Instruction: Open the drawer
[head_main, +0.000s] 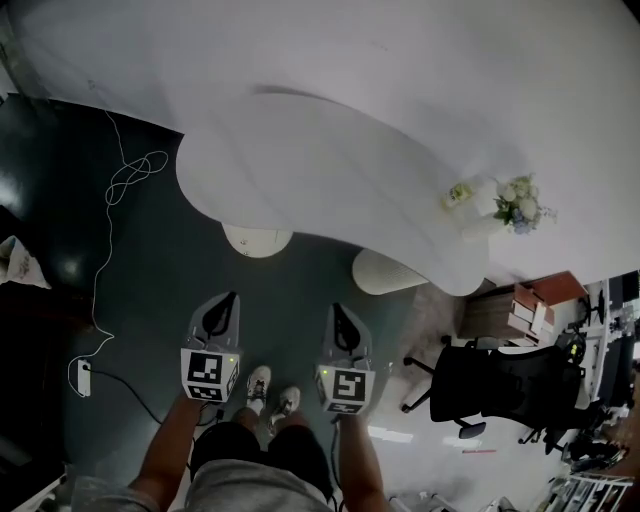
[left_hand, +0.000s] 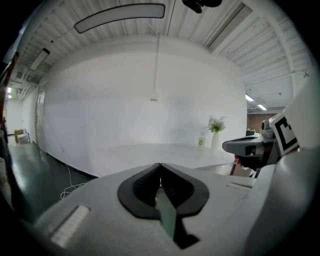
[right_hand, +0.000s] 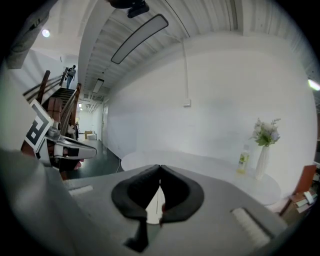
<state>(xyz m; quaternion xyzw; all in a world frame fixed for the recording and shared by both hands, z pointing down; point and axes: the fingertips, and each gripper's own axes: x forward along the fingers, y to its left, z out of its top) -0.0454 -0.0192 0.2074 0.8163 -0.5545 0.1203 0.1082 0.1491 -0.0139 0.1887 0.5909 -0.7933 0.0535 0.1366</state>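
No drawer shows plainly in any view. In the head view my left gripper (head_main: 232, 297) and right gripper (head_main: 337, 308) hang side by side over the dark floor, both pointing toward the white curved table (head_main: 330, 170). The left gripper (left_hand: 160, 165) has its dark jaws pressed together with nothing between them. In the right gripper view the right gripper (right_hand: 160, 167) is likewise shut and empty. Each gripper view catches the other gripper at its edge: the right one (left_hand: 250, 146) and the left one (right_hand: 65, 145).
A vase of flowers (head_main: 517, 205) and a small bottle (head_main: 458, 194) stand on the table's right end. Two round table bases (head_main: 257, 240) (head_main: 388, 272) sit ahead. A black office chair (head_main: 500, 385) and a wooden unit with books (head_main: 530, 305) are at right. A white cable (head_main: 120, 190) and power strip (head_main: 83, 377) lie left.
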